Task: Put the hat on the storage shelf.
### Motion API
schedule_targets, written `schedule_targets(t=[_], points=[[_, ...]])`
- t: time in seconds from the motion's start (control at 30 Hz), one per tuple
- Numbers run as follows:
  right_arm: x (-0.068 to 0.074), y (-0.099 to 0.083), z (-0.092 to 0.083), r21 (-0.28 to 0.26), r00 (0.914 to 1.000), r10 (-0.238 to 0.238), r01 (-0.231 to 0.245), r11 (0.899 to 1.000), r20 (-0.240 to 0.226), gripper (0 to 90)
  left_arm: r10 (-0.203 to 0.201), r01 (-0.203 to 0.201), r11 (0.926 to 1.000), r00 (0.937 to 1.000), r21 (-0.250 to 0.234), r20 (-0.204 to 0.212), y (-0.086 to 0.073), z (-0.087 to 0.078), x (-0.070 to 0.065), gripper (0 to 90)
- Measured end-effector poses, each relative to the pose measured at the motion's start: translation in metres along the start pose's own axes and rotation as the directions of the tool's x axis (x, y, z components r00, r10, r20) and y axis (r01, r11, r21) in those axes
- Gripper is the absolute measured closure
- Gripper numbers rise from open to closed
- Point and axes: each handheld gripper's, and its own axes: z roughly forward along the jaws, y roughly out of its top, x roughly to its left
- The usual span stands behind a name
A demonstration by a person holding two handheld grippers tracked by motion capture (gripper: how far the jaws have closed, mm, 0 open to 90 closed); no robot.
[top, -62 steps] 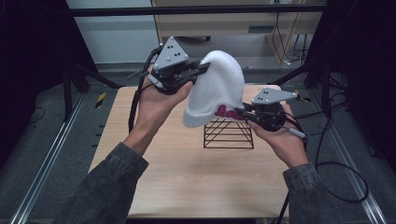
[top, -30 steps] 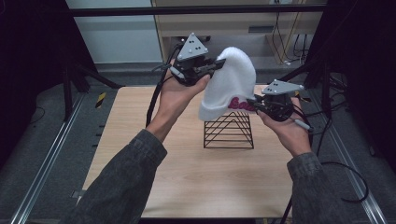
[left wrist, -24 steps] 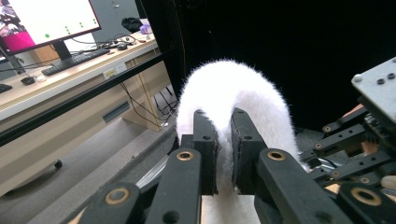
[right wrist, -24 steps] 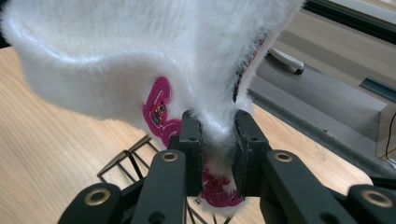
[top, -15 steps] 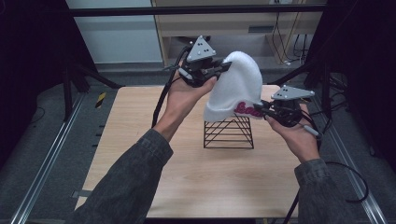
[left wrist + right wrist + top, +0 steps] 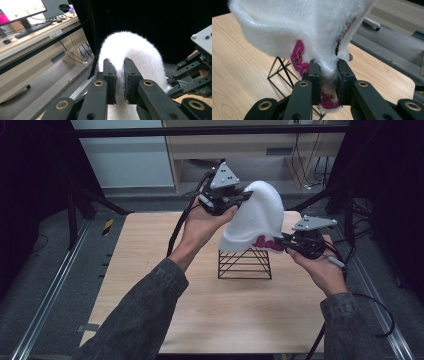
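Fleece hat, white with pink lettering on its brim, hangs in the air just above a black wire stand on the wooden table. It looks light, soft and floppy, so it will sag between grips. Left gripper pinches the crown; right gripper is clamped on the brim, a thicker, surer hold.
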Motion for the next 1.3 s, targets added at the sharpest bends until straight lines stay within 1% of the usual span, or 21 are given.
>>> schedule_targets(t=[0.1,0.17,0.2,0.33,0.37,0.43,0.47,0.6,0.67,0.8,0.9,1.07,1.13,1.3], points=[[-0.001,-0.003,0.003,0.013,1.0,0.005,-0.005,1.0,0.004,76.5,0.014,-0.013,0.9998,0.9999,0.017,0.0,-0.002,0.002,0.0,82.2],[0.0,-0.006,0.006,0.022,1.0,0.008,-0.008,1.0,0.001,76.4,0.007,-0.007,0.9997,1.0,0.022,0.004,-0.006,0.004,0.0,82.1],[0.0,-0.007,0.007,0.027,0.9999,0.011,-0.011,1.0,-0.001,76.3,0.011,-0.011,0.9994,0.9999,0.032,0.006,-0.007,0.005,0.0,82.1],[0.003,-0.012,0.013,0.054,1.0,0.004,-0.003,0.999,-0.005,76.0,0.014,-0.014,0.9986,0.9999,0.051,0.01,-0.014,0.008,0.0,82.1],[0.004,-0.014,0.017,0.062,0.9999,-0.007,0.007,0.998,-0.008,75.9,0.015,-0.016,0.9983,0.9998,0.056,0.01,-0.015,0.009,0.0,82.1],[0.005,-0.015,0.019,0.067,0.9999,-0.002,0.003,0.998,-0.011,75.9,0.016,-0.017,0.9976,0.9998,0.067,0.012,-0.018,0.01,-0.001,82.1],[0.006,-0.017,0.022,0.078,0.9999,-0.007,0.008,0.997,-0.012,75.7,0.021,-0.022,0.9967,0.9997,0.078,0.014,-0.021,0.011,-0.002,82.1],[0.008,-0.02,0.026,0.094,0.9998,-0.009,0.011,0.996,-0.016,75.7,0.029,-0.03,0.9949,0.9995,0.096,0.01,-0.027,0.012,-0.002,82.1],[0.009,-0.022,0.028,0.1,0.9998,-0.011,0.012,0.995,-0.019,75.7,0.018,-0.019,0.9955,0.9998,0.093,0.012,-0.031,0.011,-0.002,82.2],[0.011,-0.025,0.032,0.11,0.9996,-0.008,0.011,0.994,-0.025,75.6,0.02,-0.021,0.9946,0.9997,0.102,0.017,-0.035,0.009,-0.002,82.3],[0.011,-0.026,0.034,0.118,0.9997,-0.008,0.011,0.993,-0.025,75.2,0.013,-0.015,0.9947,0.9997,0.102,0.02,-0.038,0.009,-0.002,82.3],[0.012,-0.028,0.038,0.135,0.9995,-0.008,0.012,0.991,-0.03,75.2,0.016,-0.018,0.9948,0.9995,0.1,0.027,-0.043,0.01,-0.004,82.5],[0.012,-0.029,0.039,0.138,0.9995,-0.004,0.009,0.99,-0.031,74.9,0.022,-0.025,0.9942,0.9993,0.105,0.029,-0.044,0.01,-0.005,82.5],[0.012,-0.031,0.041,0.144,0.9995,-0.002,0.006,0.99,-0.03,74.4,0.018,-0.022,0.9944,0.9992,0.104,0.035,-0.046,0.01,-0.006,82.5]])
